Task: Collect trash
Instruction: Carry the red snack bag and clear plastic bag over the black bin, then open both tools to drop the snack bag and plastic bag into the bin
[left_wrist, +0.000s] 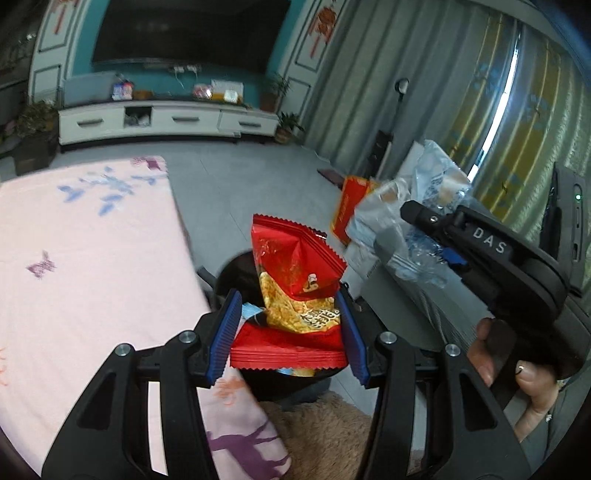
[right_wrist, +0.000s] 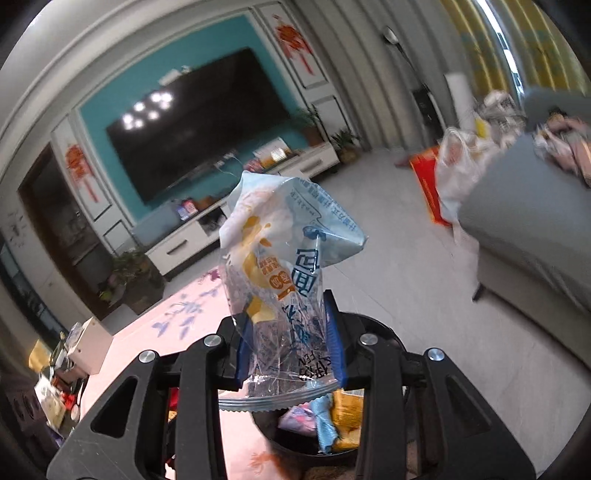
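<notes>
The left gripper (left_wrist: 288, 332) has its blue ribbed fingers (left_wrist: 221, 339) clamped on a red and gold crinkled snack wrapper (left_wrist: 295, 288) at lower centre, directly over the round black trash bin (left_wrist: 236, 273). Parting the fingers here should let it drop inside. The right gripper (right_wrist: 291, 343) pinches a clear blue-printed plastic bag (right_wrist: 273, 258) above the same bin; it likely goes next. Readable writing: "DAS" on the right gripper's body, "FEN" on the bag.
</notes>
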